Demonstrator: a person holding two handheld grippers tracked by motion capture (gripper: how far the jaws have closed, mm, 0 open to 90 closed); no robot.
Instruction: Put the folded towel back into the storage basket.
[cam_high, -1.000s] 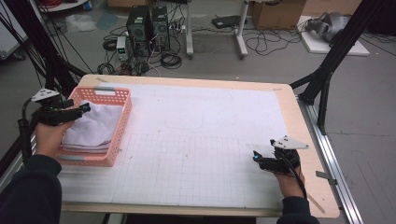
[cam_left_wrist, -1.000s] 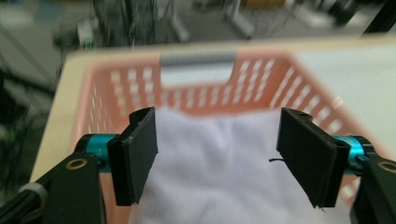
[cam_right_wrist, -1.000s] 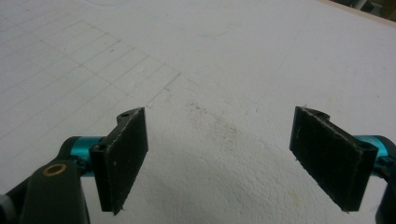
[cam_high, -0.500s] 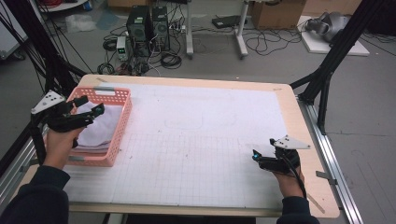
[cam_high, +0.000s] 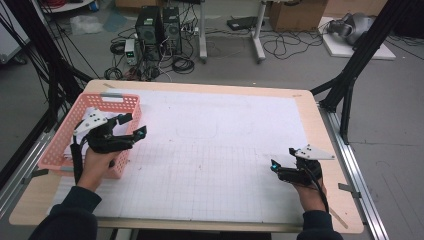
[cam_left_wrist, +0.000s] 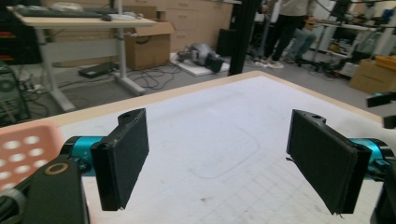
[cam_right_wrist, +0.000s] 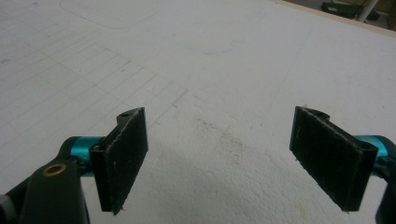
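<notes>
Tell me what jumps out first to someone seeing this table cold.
The pink basket at the table's left edge, with white cloth inside, draws the eye first. The left gripper hovers at the basket's right rim, jaws wide and empty. The right gripper sits near the table's right front corner, also open, over the white gridded mat.

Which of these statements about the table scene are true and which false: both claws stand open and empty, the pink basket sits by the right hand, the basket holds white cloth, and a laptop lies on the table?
1. Both claws stand open with nothing between the jaws. True: the left claw and the right claw are both wide open and empty.
2. The pink basket sits by the right hand. False: it sits at the table's left edge, under the left hand.
3. The basket holds white cloth. True.
4. A laptop lies on the table. False: its white gridded sheet is bare between the hands.
</notes>
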